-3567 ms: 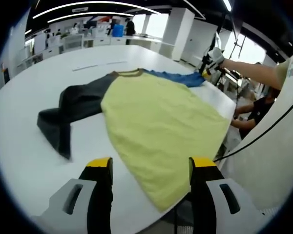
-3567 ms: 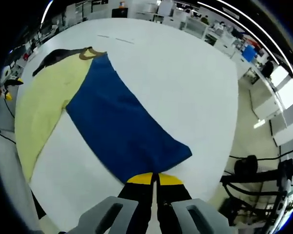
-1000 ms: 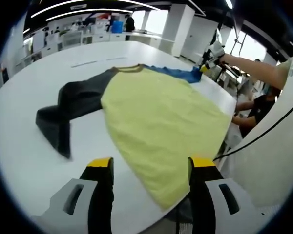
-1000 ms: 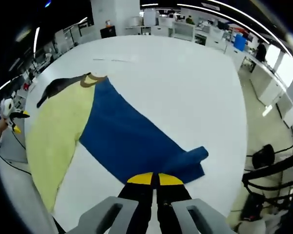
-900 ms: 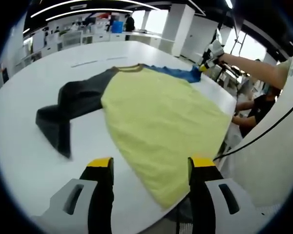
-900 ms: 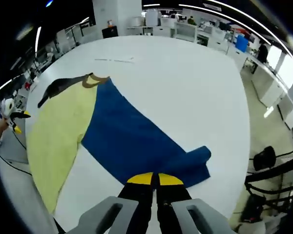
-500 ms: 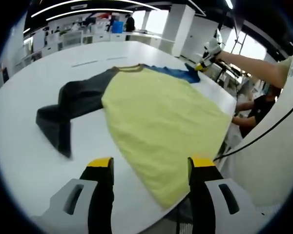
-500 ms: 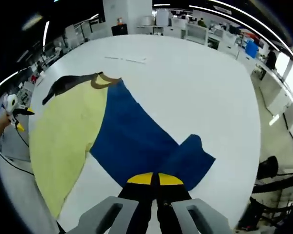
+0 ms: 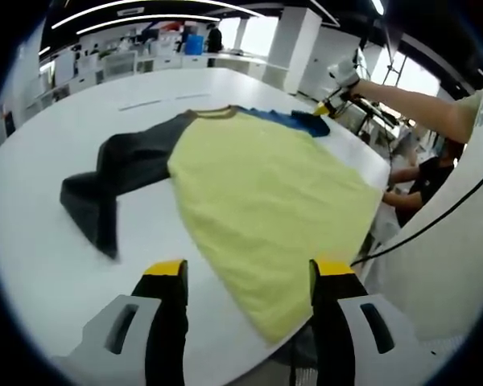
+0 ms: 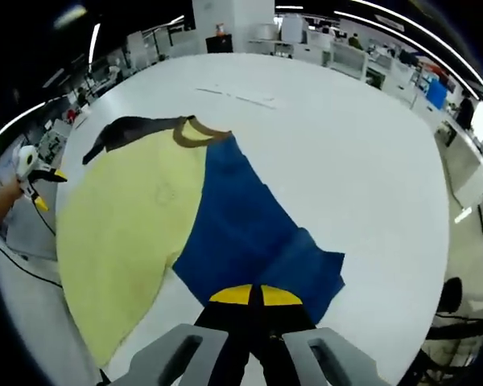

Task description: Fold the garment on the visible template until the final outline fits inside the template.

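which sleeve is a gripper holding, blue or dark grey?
The blue sleeve: the right gripper is shut on its end. The dark grey sleeve lies free on the table.

matt cloth garment, smooth, perhaps laminate table

yellow garment flat beyond open left tool
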Tool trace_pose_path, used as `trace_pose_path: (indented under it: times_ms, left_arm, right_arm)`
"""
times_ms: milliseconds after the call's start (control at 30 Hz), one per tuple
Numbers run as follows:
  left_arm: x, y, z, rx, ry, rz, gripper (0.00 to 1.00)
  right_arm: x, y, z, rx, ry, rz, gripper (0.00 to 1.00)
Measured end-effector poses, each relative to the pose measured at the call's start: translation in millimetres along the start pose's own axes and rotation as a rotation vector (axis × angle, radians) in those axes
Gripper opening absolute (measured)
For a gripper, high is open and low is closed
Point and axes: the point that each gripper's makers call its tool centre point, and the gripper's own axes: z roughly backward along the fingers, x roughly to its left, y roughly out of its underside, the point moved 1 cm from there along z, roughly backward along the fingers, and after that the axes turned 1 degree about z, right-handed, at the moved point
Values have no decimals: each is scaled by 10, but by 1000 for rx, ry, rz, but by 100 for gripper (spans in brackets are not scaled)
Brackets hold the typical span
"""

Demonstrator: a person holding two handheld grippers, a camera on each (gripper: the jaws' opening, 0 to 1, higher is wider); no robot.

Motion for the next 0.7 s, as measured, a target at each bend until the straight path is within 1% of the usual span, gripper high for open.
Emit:
trace_pose_path:
  times_ms: [167,300,700]
  left_arm:
    - [-4,4,2,-1,1,1,58]
    - [-11,3,9,-3,1,2,58]
    - [-12,-27,21,-11,8,-6,58]
  right_arm:
    - [101,-82,-50,-10,-27,1,0]
    - [163,-137,-84,-9,-34,9,0]
    - [447,-413,-207,-10,-70,54,0]
